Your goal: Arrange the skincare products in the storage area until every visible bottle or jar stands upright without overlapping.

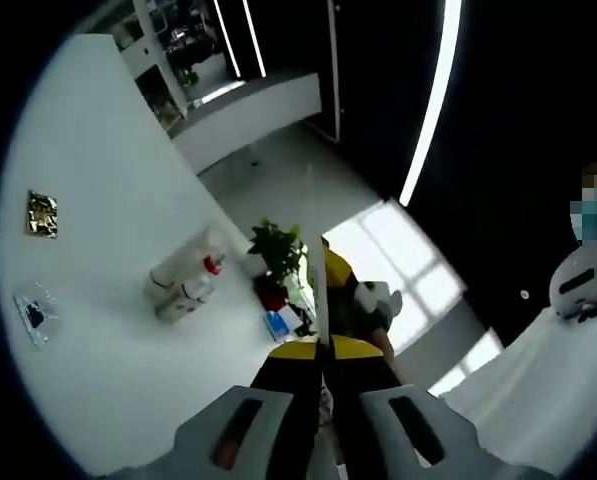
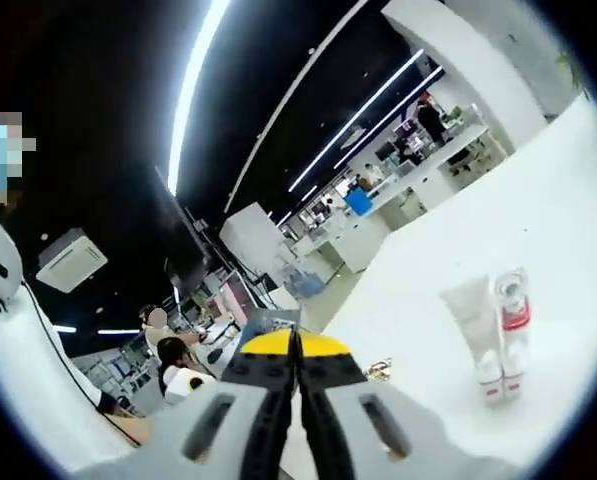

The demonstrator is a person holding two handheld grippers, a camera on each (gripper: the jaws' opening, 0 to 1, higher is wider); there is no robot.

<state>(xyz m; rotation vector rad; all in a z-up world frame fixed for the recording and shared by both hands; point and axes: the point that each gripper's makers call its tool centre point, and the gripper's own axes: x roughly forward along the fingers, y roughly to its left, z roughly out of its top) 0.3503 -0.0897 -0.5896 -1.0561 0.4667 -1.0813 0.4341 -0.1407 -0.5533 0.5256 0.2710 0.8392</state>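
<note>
Standing together: tubes point(image 2: 498, 335) beside shut left tongs point(image 1: 323, 365).

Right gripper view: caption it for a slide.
Shut right gripper facing two white skincare tubes on a white table.

Closed left tool point(image 1: 323, 352) near bottles point(image 1: 183, 285)

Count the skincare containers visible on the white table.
2: a white tube and a red-banded bottle, touching side by side on the white table. Others may be hidden or out of frame.
</note>
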